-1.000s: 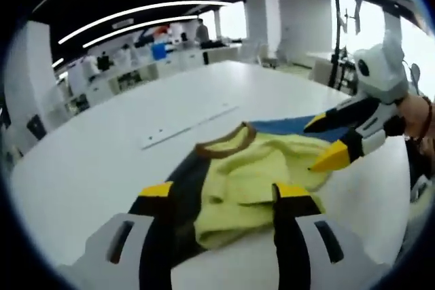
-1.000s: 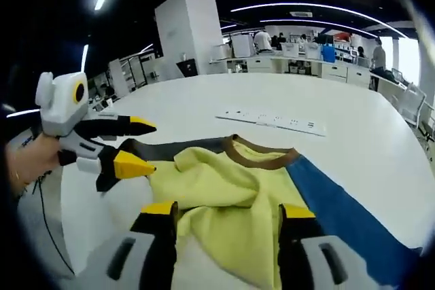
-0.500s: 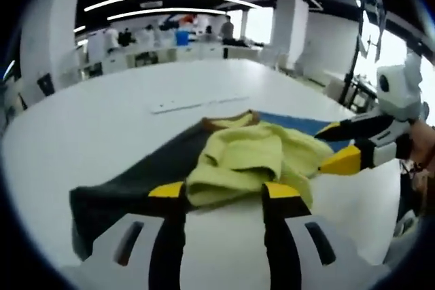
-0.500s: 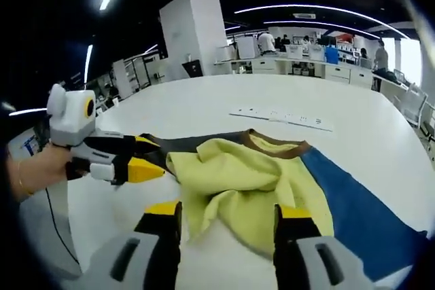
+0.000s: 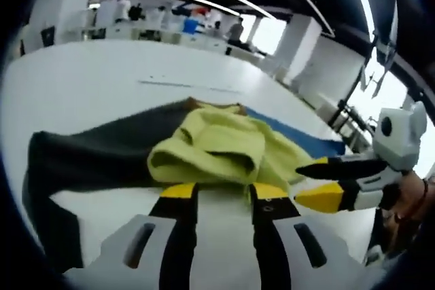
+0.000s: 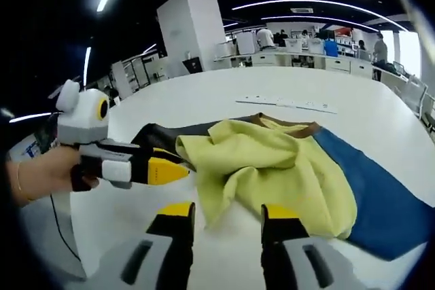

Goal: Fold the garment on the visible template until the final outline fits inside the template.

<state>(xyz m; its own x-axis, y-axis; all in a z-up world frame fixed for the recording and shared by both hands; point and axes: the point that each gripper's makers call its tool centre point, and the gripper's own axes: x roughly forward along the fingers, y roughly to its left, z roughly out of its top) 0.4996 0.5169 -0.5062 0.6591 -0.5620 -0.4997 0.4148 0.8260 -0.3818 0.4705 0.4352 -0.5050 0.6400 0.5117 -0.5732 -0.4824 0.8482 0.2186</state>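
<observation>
Left gripper view: left gripper (image 5: pixel 223 191) is hovering over the white table (image 5: pixel 88 79), jaws standing a moderate gap apart, nothing between them. Yellow T-shirt (image 5: pixel 217 147) is lying bunched just ahead of the jaw tips, brown collar (image 5: pixel 204 105) at its far end. A dark grey sleeve (image 5: pixel 88 154) is stretching off to the left of the jaws; a blue sleeve (image 5: pixel 299 139) is running off ahead and right. Right gripper (image 5: pixel 319 180) is coming in from the right, a hand (image 5: pixel 408 195) holding it, its yellow-tipped jaws parted, tips near the shirt's right edge; cannot tell if touching.

Right gripper view: right gripper (image 6: pixel 221 212) jaws are moderately apart, holding nothing, the yellow body (image 6: pixel 272 164) just ahead of them. This view is showing the blue sleeve (image 6: pixel 377 202) broad and flat to the right, and the left gripper (image 6: pixel 166 164) entering from the left, held in a hand (image 6: pixel 41 174), its tips at the grey sleeve (image 6: pixel 163 134) edge. The garment's long axis is running left-right across the jaws, collar (image 6: pixel 306 127) pointing away.

Room: open office, white pillar (image 6: pixel 190 28), ceiling light strips (image 6: pixel 312 3), desks with people (image 6: pixel 377 45) at the back. A thin white strip (image 6: pixel 292 104) is lying on the table beyond the collar.
</observation>
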